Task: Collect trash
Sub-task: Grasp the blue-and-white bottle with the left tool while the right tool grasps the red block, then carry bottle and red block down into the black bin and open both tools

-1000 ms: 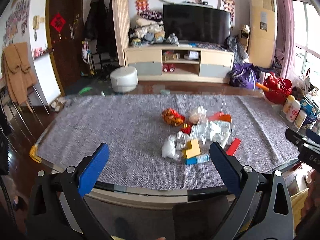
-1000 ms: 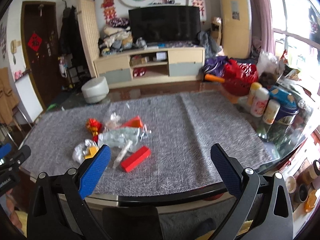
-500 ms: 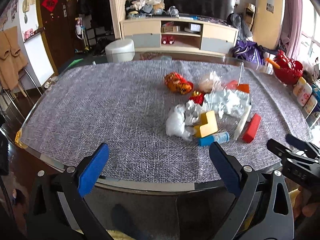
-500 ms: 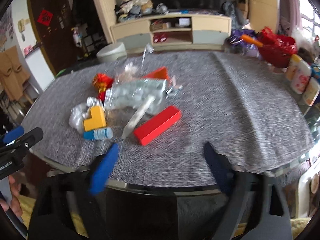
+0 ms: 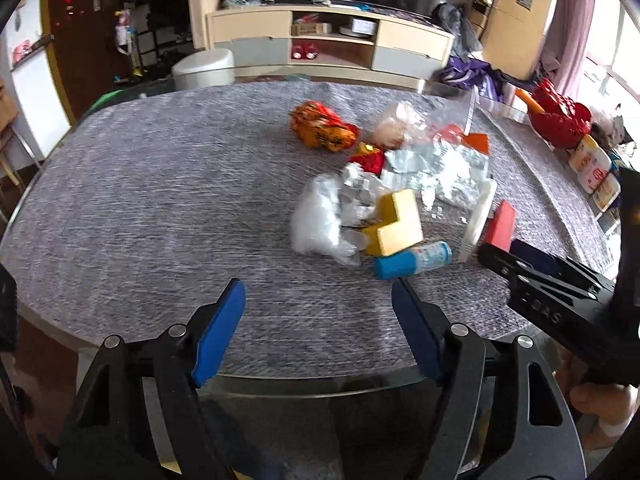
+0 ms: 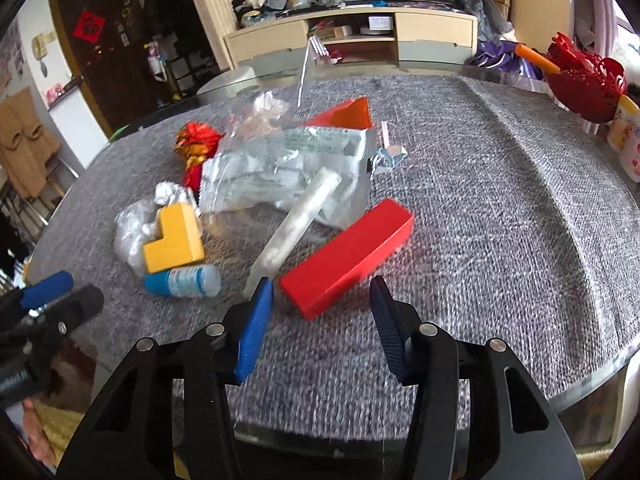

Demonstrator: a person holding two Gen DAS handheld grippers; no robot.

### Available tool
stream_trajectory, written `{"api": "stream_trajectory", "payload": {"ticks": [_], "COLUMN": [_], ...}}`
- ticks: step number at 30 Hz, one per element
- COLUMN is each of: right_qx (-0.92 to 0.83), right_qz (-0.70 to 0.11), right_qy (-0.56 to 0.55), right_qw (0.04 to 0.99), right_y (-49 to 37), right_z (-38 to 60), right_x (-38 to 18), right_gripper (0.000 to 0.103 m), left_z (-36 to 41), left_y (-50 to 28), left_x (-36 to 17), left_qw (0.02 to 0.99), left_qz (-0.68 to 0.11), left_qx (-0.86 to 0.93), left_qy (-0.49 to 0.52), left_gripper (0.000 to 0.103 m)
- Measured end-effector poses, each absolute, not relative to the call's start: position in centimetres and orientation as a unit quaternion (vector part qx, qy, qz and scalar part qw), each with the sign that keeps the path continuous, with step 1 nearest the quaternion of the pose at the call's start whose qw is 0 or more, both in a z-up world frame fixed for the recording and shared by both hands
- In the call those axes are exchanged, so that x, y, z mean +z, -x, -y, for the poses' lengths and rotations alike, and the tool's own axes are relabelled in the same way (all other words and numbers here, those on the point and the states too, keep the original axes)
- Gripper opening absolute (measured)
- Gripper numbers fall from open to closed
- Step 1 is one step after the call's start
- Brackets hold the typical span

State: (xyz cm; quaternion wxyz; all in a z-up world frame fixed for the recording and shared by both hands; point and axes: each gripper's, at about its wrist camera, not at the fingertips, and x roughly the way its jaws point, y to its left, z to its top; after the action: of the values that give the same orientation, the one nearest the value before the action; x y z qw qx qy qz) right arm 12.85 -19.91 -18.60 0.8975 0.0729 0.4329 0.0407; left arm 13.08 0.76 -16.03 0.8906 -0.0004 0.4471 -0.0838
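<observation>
A heap of trash lies on the grey cloth-covered table (image 5: 160,200): a crumpled clear bag (image 5: 320,220), a yellow L-shaped block (image 5: 396,224), a small blue-capped bottle (image 5: 412,260), silver foil wrap (image 5: 436,168), an orange wrapper (image 5: 324,128). The red box (image 6: 348,256) lies just beyond my right gripper (image 6: 322,296); its jaws are closing, with nothing between them. A white tube (image 6: 296,224) lies left of the box. My left gripper (image 5: 318,304) hovers near the table's front edge, short of the bottle, jaws closing on nothing.
A red basket (image 6: 584,80) and several white bottles (image 5: 596,172) stand at the table's right end. Beyond the table are a TV cabinet (image 5: 332,44) and a white stool (image 5: 204,68). A hand (image 5: 600,404) holds the right gripper at the lower right.
Both grippers have dropped and tilted down toward the table, so the trash looks larger and closer. Both pairs of jaws have narrowed, the right pair more.
</observation>
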Motion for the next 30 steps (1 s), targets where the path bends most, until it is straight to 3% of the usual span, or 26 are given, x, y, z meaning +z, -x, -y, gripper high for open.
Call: {"api": "stream_trajectory", "payload": {"ticks": [6, 12, 19, 25, 30], "right_qx": [0.012, -0.001, 0.001, 0.004, 0.01], "right_qz": [-0.431, -0.431, -0.429, -0.422, -0.419], "right_qy": [-0.069, -0.077, -0.084, -0.085, -0.071], "right_qw": [0.899, 0.899, 0.9, 0.903, 0.905], "right_y": [-12.6, -13.1, -13.8, -14.6, -14.6], "right_z": [21.8, 23.8, 24.9, 25.0, 24.9], "right_x": [-18.6, -18.7, -18.8, -18.8, -18.8], "right_gripper": [0.047, 0.024, 0.026, 0.026, 0.022], "left_z": [1.2, 3.9, 6.4, 7.1, 7.4], "left_y": [-14.4, -15.0, -16.3, -17.4, -17.3], "left_x": [-17.6, -18.5, -18.7, -18.7, -18.7], "left_qw": [0.877, 0.869, 0.87, 0.877, 0.877], "left_qz": [-0.466, -0.478, -0.478, -0.472, -0.473], "left_qx": [-0.115, -0.128, -0.12, -0.092, -0.089], "left_qy": [0.018, 0.02, 0.014, 0.004, -0.01], "left_gripper": [0.071, 0.071, 0.071, 0.055, 0.055]}}
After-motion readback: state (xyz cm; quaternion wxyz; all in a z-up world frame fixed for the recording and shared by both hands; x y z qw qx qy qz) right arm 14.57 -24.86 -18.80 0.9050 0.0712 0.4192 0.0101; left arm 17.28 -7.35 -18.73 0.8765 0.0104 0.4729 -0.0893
